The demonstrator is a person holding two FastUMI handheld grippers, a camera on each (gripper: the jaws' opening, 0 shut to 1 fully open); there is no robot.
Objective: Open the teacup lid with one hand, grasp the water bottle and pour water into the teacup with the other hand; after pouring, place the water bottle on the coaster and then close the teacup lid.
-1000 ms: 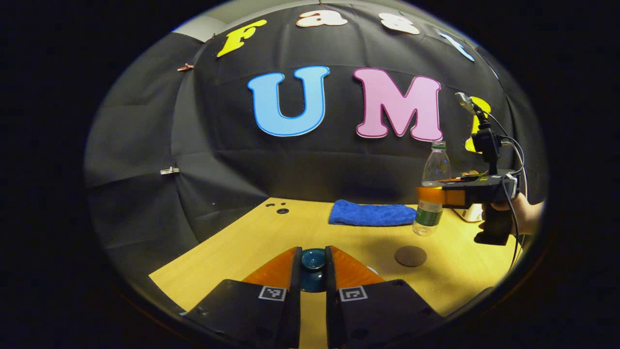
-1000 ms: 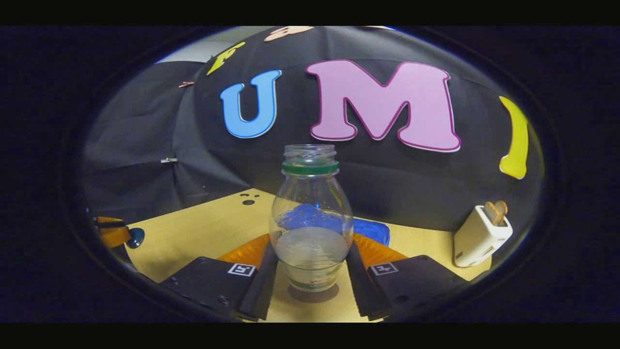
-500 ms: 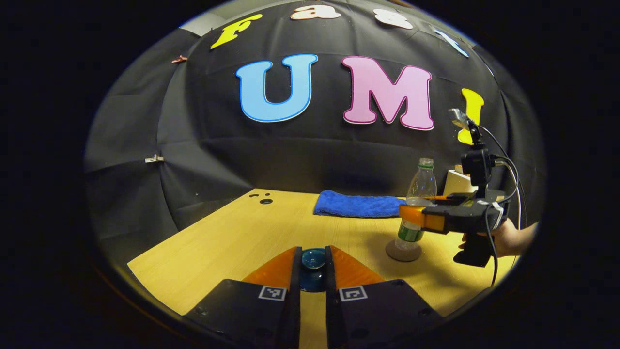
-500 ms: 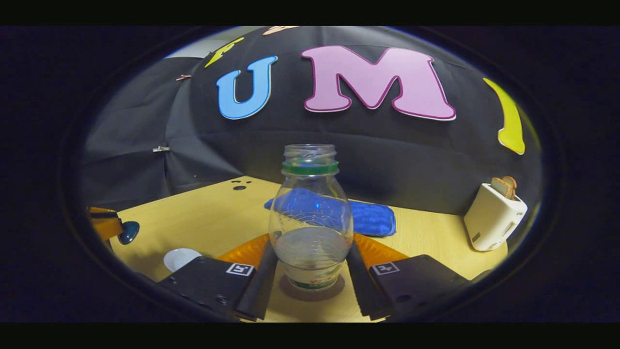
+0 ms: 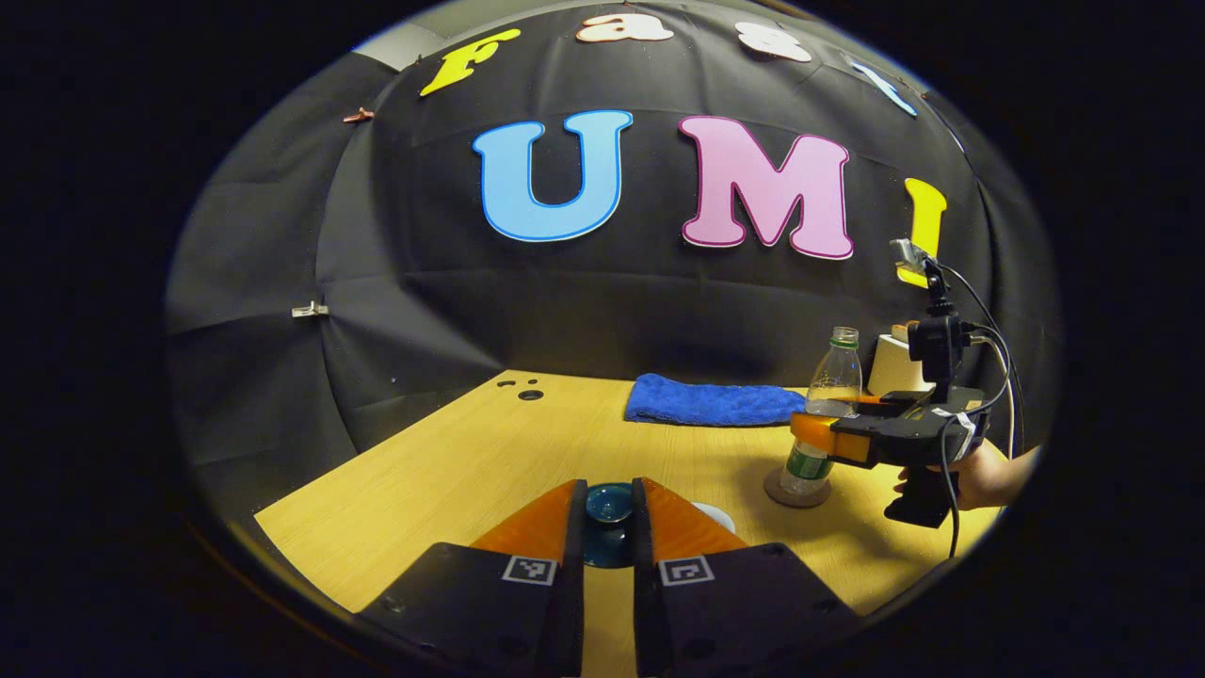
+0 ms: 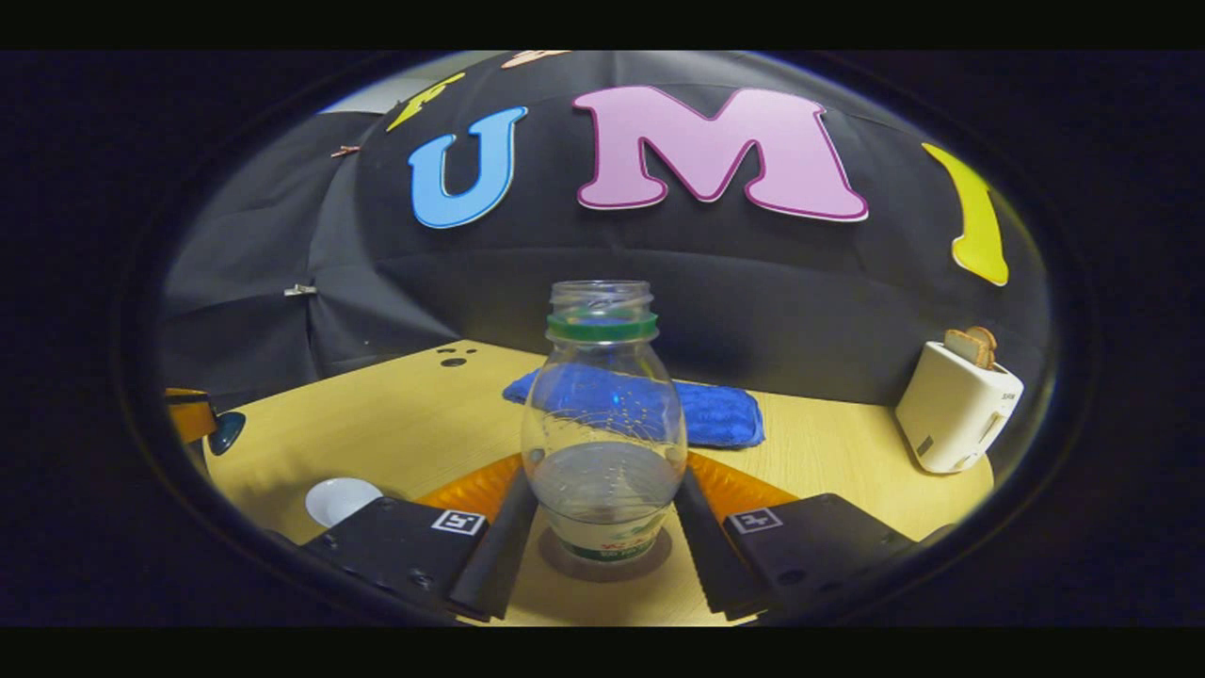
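Since the earlier frames, water bottle (image 6: 602, 424) had come down from above the surface onto the coaster (image 6: 602, 565) and stood there upright.

Water bottle: clear ribbed plastic, rounded shoulders, green neck ring, mouth uncapped; long axis vertical, mouth pointing up; water filling the lower part; printed label band at the base. Seen also in the left gripper view (image 5: 821, 424), on the coaster (image 5: 796, 490).

Coaster: flat brown disc, matte, lying on the surface (image 6: 414, 424).

Right gripper (image 6: 602, 504): fingers flanking the bottle's lower body on both sides; whether they pressed on it or had just let go could not be told. In the left gripper view it was held by a hand (image 5: 979, 471).

Left gripper (image 5: 608, 513): clenched on the teacup lid (image 5: 608, 504), a dark blue glazed piece with a round knob, pinched between both fingers above the surface (image 5: 452, 471).

Teacup (image 6: 343, 499): white, round, open, near the surface's front edge.

Blue cloth (image 6: 697, 410): terry texture, folded flat, behind the bottle.

Toaster (image 6: 955, 405): white, boxy, with bread in its slots, at far right.
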